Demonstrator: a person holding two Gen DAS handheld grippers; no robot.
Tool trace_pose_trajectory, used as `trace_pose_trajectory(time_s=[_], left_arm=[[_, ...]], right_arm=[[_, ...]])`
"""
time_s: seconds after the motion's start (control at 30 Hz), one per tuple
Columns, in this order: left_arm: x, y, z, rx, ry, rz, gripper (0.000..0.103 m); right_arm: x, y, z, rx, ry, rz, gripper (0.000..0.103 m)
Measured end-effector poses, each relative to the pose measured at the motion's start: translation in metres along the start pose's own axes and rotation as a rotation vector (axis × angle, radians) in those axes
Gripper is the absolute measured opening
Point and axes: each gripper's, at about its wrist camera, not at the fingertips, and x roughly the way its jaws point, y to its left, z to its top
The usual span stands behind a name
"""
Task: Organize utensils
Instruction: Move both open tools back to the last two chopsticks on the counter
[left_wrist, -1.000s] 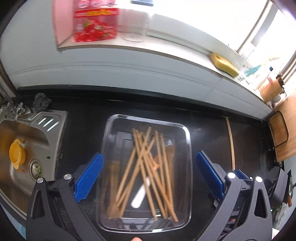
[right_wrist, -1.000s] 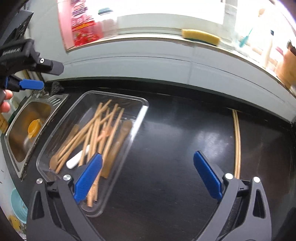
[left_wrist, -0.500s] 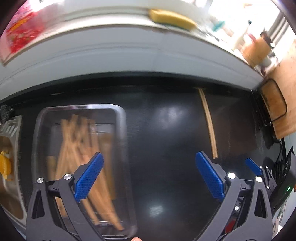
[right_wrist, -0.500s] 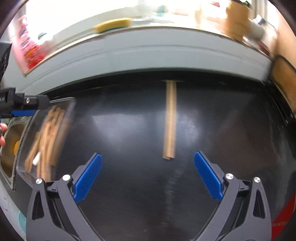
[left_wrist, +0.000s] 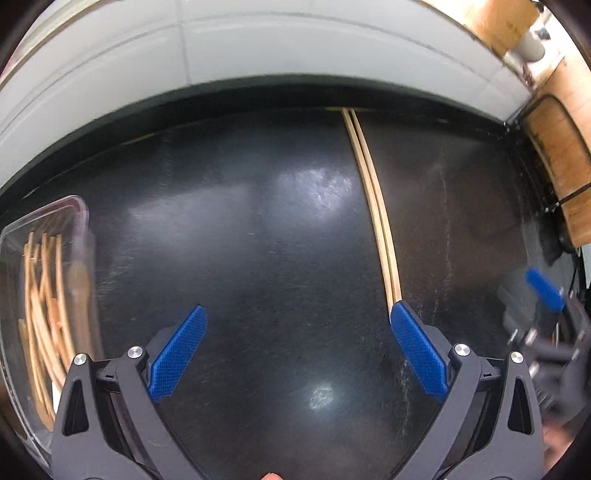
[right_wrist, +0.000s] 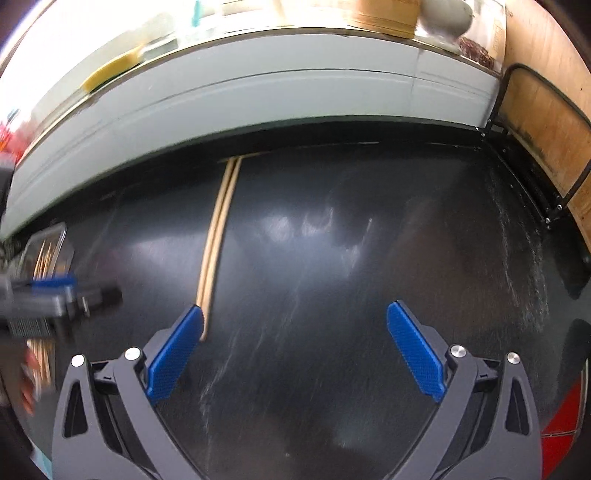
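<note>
Step now: getting the last two chopsticks that lie out on the black surface; this is my guess from how things lie
Chopsticks: two long wooden sticks, side by side and touching, running from the top middle of the left view down to the lower right; in the right view the chopsticks run down the left half of the frame
Left tool: spread wide, nothing in it; its right blue pad sits at the near end of the sticks, but I cannot tell if it touches them
Right tool: spread wide too, nothing in it; its left blue pad is just beside the near end of the sticks
Clear tray: at the left edge of the left view, with many wooden sticks lying in it; it is blurry
Tray in right view: the clear tray shows small at the left edge, partly behind the other tool
How far: most sticks look put away, these two are not yet
Next move: one tool should slide over so both sticks sit between its pads, go low to the surface, then squeeze
Watch out: the sticks are thin and flat on the surface, so one could slip out
</note>
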Motion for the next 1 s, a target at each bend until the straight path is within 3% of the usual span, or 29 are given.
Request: trace_pose_trajectory(time_s=[0.4,0.67,0.73,1.0], left_arm=[[0.059,-0.021,0.023,-0.007,0.073,0.013,0.097],[0.075,-0.037,0.044,0.048,0.037,0.104,0.097],[0.081,-0.04,0.048,0.073,0.029,0.16,0.098],[0.083,-0.019,0.055,0.044,-0.019,0.171,0.098]], right_arm=[[0.083,-0.005,0.065,-0.054,0.127,0.115,0.096],[0.112,0.002,0.08,-0.08,0.172,0.129,0.096],[0.117,0.004,0.082,-0.088,0.174,0.125,0.096],[0.133,0.024,0.092,-0.125,0.177,0.113,0.096]])
